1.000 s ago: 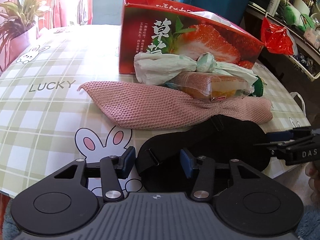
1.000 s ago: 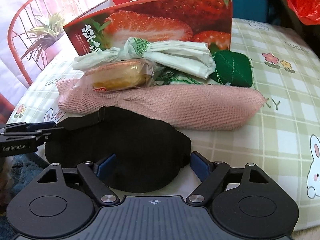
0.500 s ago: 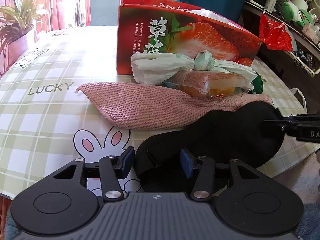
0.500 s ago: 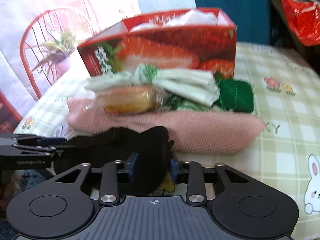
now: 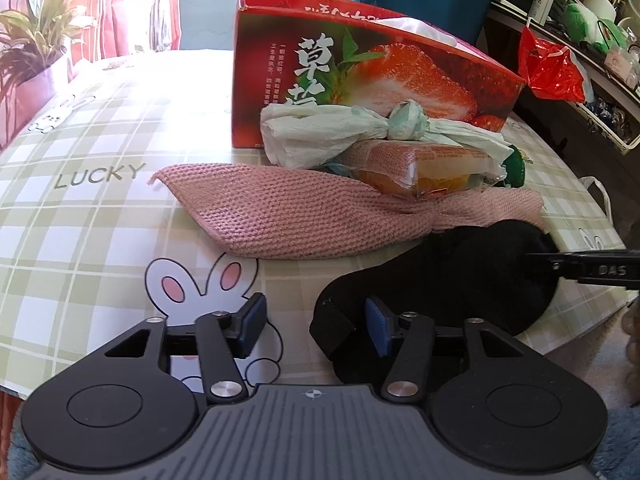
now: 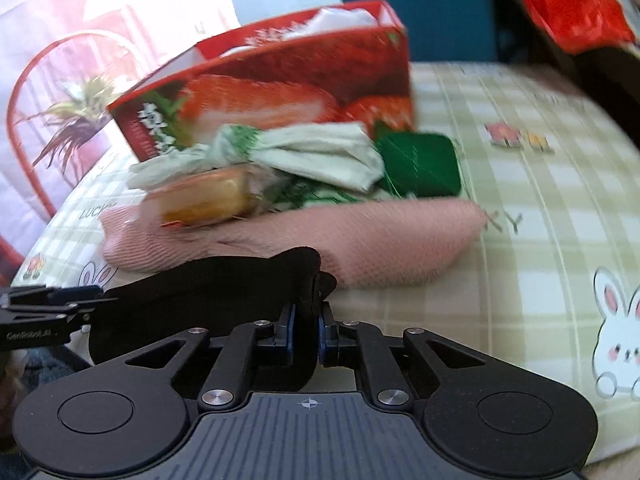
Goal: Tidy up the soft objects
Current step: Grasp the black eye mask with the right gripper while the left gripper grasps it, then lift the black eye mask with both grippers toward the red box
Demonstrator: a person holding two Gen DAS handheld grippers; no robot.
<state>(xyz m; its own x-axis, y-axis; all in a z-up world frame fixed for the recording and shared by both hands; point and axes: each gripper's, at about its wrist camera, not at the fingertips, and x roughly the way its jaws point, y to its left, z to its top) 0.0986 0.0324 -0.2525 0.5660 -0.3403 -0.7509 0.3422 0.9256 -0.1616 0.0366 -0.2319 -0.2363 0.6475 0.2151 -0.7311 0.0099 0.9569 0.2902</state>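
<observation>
A black eye mask (image 5: 460,276) lies at the table's near edge; it also shows in the right wrist view (image 6: 224,292). My right gripper (image 6: 306,330) is shut on its end and lifts it a little. My left gripper (image 5: 314,322) is open and empty; the mask's other end lies by its right finger. Behind lie a pink knitted cloth (image 5: 288,216), a wrapped cake (image 5: 424,168), a pale green knotted bag (image 5: 344,132) and a dark green pad (image 6: 420,164). A red strawberry box (image 5: 360,76) stands behind them, open at the top.
The table wears a green checked cloth (image 5: 80,220) with rabbits and the word LUCKY. A potted plant (image 5: 28,44) stands far left. A red plastic bag (image 5: 552,64) and a cluttered shelf are at the right. The table edge runs just under both grippers.
My right gripper has shut on the eye mask's end and raised it, bunching the mask. My left gripper has opened wider, and the mask has slid right, out from between its fingers.
</observation>
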